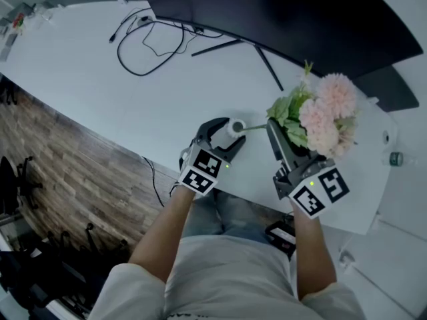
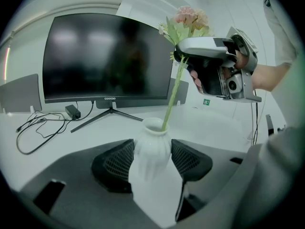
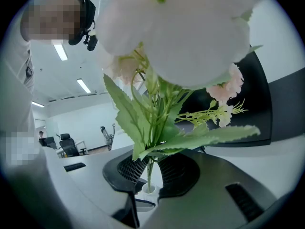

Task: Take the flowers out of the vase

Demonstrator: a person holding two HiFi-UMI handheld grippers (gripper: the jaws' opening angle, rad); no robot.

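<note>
well, at the far left a strip of wood-pattern floor (image 1: 60,159) runs beside the white table (image 1: 80,79). a black cable (image 1: 143,45) loops on the tabletop in front of the dark monitor (image 1: 280,12) at the back.

toward the middle, the left gripper (image 2: 152,159) has its two black jaws closed against the sides of the small white vase (image 1: 235,127). one mesh pad (image 2: 116,163) presses on each flank of its rounded body. whether the vase's base touches the table i cannot tell. a thin green stem (image 2: 172,99) comes up out of the vase's mouth, its lower end inside the neck, and leans to the right.

further right, the right gripper (image 3: 150,168) is clamped on that stem just under the leaves (image 3: 143,123), well above the vase. its jaws are nearly together, with the stem pinched between them. in the right gripper view the vase's mouth shows as a small white ring below the jaws.

at the far right, the pink flowers (image 1: 330,115) spread above and beyond that gripper, over the white tabletop.
</note>
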